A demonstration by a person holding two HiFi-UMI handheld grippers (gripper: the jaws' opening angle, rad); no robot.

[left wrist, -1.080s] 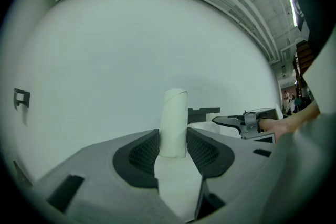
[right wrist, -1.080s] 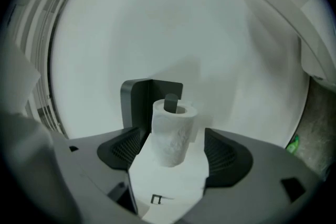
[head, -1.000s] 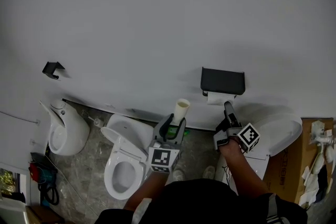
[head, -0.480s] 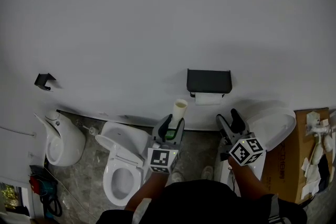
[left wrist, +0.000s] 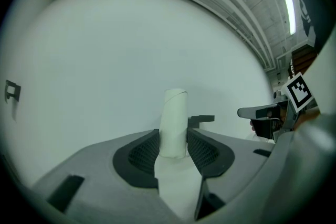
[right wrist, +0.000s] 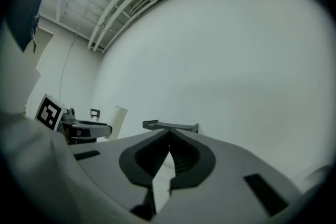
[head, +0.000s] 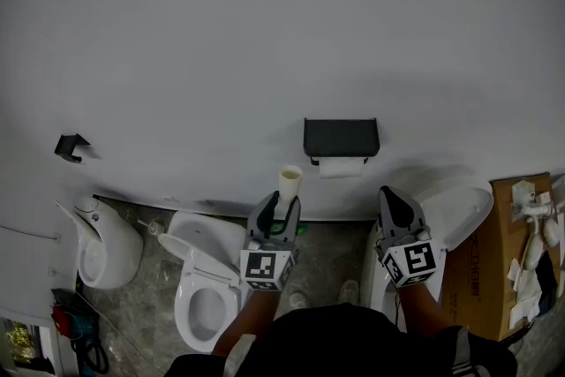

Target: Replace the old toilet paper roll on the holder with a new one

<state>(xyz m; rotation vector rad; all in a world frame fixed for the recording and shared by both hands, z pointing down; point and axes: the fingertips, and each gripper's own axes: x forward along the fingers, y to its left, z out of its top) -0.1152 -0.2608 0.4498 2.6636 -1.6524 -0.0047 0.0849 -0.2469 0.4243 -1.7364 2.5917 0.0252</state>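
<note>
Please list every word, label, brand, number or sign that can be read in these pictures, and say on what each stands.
No text is readable in any view.
The left marker cube and right marker cube: black-and-white square patterns only, no letters or numbers.
The cardboard box: any print is too small to read.
The toilet paper holder and cardboard tube: plain, no label visible.

A white toilet point(head: 205, 278) is standing on the grey stone floor point(head: 146, 318) against the wall. A smaller white fixture point(head: 106, 245), possibly a urinal, is sitting to its left, and a cardboard box point(head: 499, 269) is resting far right.
</note>
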